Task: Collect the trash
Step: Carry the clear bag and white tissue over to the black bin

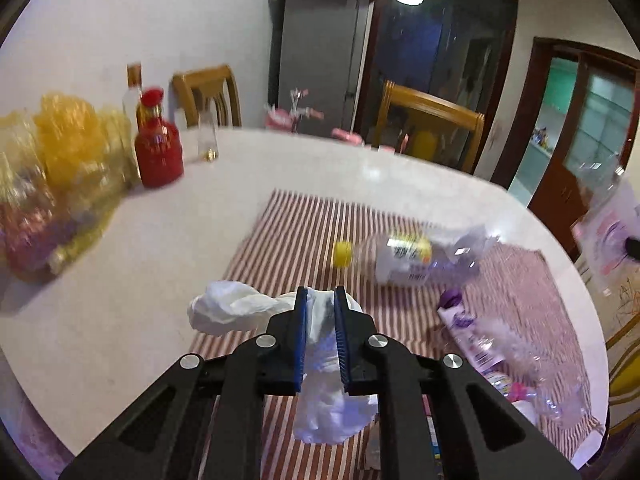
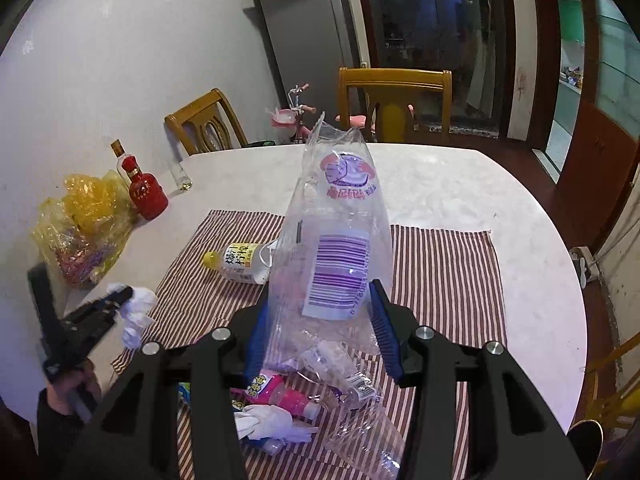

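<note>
- Trash lies on the red-and-white striped cloth [image 2: 440,272]: the right gripper [image 2: 320,320] holds a clear printed plastic bag [image 2: 332,220] upright above it.
- Yellow-capped plastic bottle [image 2: 240,266] lies on the cloth behind that bag.
- Left gripper [image 1: 320,300] pinches a crumpled white tissue [image 1: 232,308] over the cloth's left edge.

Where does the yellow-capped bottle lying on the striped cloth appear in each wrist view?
Left wrist view: yellow-capped bottle lies right of centre, cap pointing left.
Right wrist view: the bottle lies left of centre, partly behind the clear bag.
Shared landmark: red bottle near the wall.
</note>
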`<control>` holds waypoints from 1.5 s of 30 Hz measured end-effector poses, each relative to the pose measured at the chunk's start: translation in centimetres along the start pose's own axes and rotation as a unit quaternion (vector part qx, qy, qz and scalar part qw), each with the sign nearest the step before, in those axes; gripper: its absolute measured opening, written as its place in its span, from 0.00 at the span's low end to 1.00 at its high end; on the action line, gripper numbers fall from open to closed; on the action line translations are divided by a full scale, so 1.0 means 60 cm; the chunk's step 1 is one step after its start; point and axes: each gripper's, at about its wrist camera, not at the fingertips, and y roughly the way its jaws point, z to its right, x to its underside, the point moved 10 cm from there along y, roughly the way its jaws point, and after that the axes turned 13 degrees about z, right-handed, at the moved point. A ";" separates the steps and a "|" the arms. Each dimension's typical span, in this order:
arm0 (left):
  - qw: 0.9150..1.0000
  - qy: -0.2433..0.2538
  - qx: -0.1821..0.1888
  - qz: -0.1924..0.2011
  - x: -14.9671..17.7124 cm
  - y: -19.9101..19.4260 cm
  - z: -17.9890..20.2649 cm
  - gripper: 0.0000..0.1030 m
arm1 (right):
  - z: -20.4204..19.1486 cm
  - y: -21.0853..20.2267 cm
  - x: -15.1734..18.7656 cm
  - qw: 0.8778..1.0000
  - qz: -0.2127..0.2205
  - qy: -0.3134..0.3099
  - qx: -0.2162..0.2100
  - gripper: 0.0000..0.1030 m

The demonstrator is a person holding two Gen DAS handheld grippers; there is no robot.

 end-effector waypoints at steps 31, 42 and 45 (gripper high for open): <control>0.915 0.173 0.360 0.060 -0.005 -0.214 0.638 0.12 | 0.540 -0.428 0.276 0.915 0.049 0.241 0.319 0.45; 0.885 0.210 0.415 0.032 0.073 -0.264 0.764 0.12 | 0.669 -0.396 0.493 0.868 -0.057 0.337 0.360 0.51; 0.878 0.215 0.427 0.027 0.088 -0.270 0.788 0.12 | 0.695 -0.380 0.541 0.849 -0.087 0.352 0.384 0.79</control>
